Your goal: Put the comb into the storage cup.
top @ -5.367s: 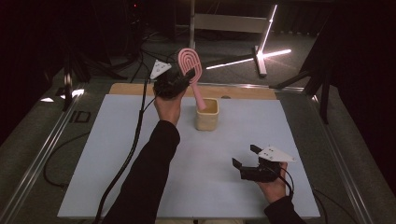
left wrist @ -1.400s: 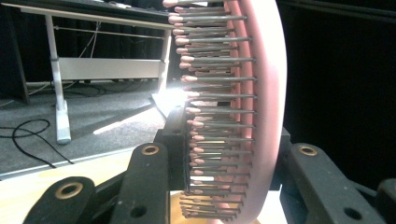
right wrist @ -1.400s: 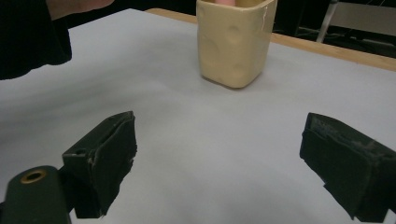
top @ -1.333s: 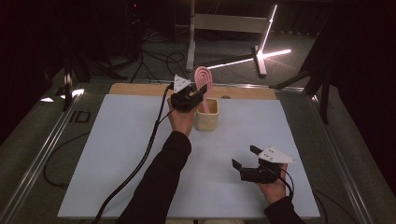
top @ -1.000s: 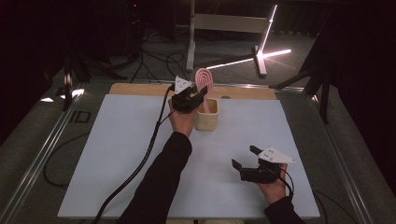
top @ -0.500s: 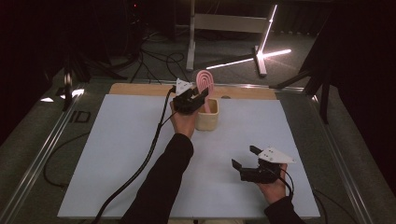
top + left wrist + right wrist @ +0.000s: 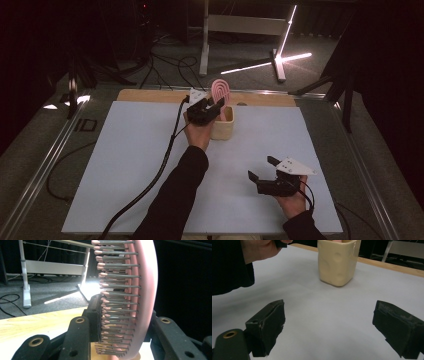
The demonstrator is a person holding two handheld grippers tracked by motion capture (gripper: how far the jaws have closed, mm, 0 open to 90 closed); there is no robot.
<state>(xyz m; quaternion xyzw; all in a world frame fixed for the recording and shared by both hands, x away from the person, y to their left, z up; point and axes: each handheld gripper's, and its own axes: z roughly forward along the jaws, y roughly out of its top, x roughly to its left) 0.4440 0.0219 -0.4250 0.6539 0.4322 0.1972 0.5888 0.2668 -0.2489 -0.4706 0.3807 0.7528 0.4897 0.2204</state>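
Brush standing in the cup, left jaws clamped on its head.
If the left gripper (image 7: 212,107) pulls sideways, the pink hairbrush (image 7: 220,91) could tip the cream cup (image 7: 223,126) at upper centre; the right gripper (image 7: 261,170) hangs idle, jaws apart.

Clearance around cup (image 7: 222,129)

Your left forearm (image 7: 175,195) blocks its 7 o'clock; table (image 7: 110,165) open at 3 and 9.

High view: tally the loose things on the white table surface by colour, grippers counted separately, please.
Pink: 1, the hairbrush, standing handle-down in the cup.
Cream: 1, the cup.
Black grippers: 2, left gripper at the brush, right gripper with jaws apart over the white table surface.
Total: 4.
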